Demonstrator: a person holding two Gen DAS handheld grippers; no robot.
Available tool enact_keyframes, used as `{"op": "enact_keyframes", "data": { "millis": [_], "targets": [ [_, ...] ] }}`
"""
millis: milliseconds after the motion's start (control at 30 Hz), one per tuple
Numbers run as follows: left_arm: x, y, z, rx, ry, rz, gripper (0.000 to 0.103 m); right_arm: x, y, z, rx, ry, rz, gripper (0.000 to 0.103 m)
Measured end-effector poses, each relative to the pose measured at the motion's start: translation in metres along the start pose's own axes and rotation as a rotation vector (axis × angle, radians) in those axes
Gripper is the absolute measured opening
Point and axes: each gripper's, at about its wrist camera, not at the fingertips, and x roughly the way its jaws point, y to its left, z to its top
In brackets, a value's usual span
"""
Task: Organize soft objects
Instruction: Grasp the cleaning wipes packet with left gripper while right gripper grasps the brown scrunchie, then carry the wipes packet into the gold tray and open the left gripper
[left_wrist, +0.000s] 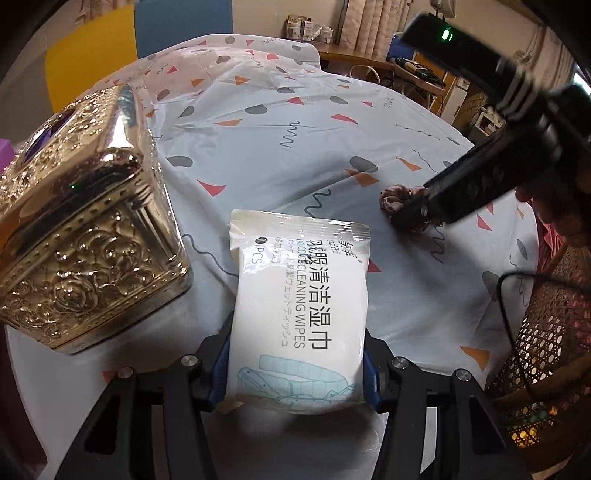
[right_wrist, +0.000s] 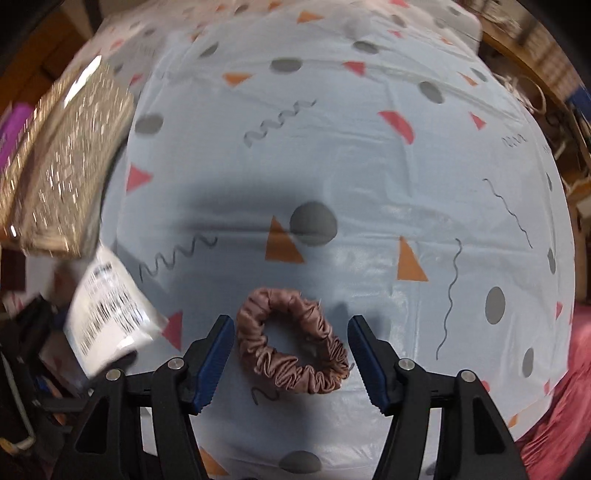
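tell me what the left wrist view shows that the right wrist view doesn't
Only the left wrist view: the left gripper clamped on the wipes pack, and the gold box's embossed side.
Only the right wrist view: the right gripper open, its pads either side of the pink scrunchie's full ring.
Both: tablecloth, box, pack, scrunchie.

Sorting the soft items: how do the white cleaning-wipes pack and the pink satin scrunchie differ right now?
The white cleaning-wipes pack is a flat printed pouch; the pink satin scrunchie is a ruffled ring. The left gripper clamps the pack, while the scrunchie lies free between the open fingers of the right gripper. Both sit over the patterned tablecloth.
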Motion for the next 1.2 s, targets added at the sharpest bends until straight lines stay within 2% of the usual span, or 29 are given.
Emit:
{"op": "enact_keyframes", "data": {
  "millis": [33,100,133,167,200,267,467,533,667,733,800,967,1200],
  "targets": [
    [0.001,0.000,0.000,-0.002,0.000,-0.001,0.057,0.005,0.002,-0.003,-0.015,0.019,-0.024,0.065],
    [0.001,-0.001,0.001,-0.004,-0.002,0.000,0.057,0.004,0.002,-0.004,-0.016,0.003,-0.029,0.063],
    [0.001,-0.001,0.000,-0.003,-0.003,0.001,0.057,0.001,0.003,-0.004,-0.020,-0.017,-0.025,0.055],
    [0.000,-0.001,0.000,-0.004,-0.004,0.001,0.057,-0.001,0.005,-0.004,-0.025,-0.031,-0.018,0.027],
    [0.001,-0.001,0.000,-0.004,-0.003,0.002,0.057,-0.002,0.007,-0.003,-0.025,-0.040,-0.032,0.020],
    [0.000,-0.002,0.000,-0.004,-0.004,0.005,0.057,-0.002,0.006,0.000,0.001,-0.060,-0.067,0.017],
    [0.001,-0.003,0.002,0.006,0.003,0.009,0.057,0.001,-0.021,0.012,0.271,-0.150,-0.026,0.017],
    [0.001,-0.002,0.004,0.002,0.012,0.009,0.056,0.002,-0.025,0.008,0.314,-0.192,-0.007,0.019],
    [-0.002,-0.004,0.017,-0.023,0.036,-0.014,0.054,0.001,-0.039,-0.008,0.353,-0.242,0.053,0.020],
    [-0.008,-0.009,0.028,-0.010,0.012,-0.016,0.054,0.001,-0.045,-0.010,0.363,-0.245,0.070,0.020],
    [-0.014,-0.016,0.046,0.009,-0.013,-0.026,0.054,0.000,-0.048,-0.013,0.372,-0.250,0.078,0.020],
    [-0.020,-0.008,0.092,-0.034,-0.035,-0.037,0.052,-0.006,-0.058,-0.015,0.379,-0.255,0.097,0.020],
    [-0.039,0.010,0.141,-0.071,-0.087,-0.034,0.052,-0.002,-0.046,0.001,0.313,-0.253,0.034,0.021]
  ]
}}
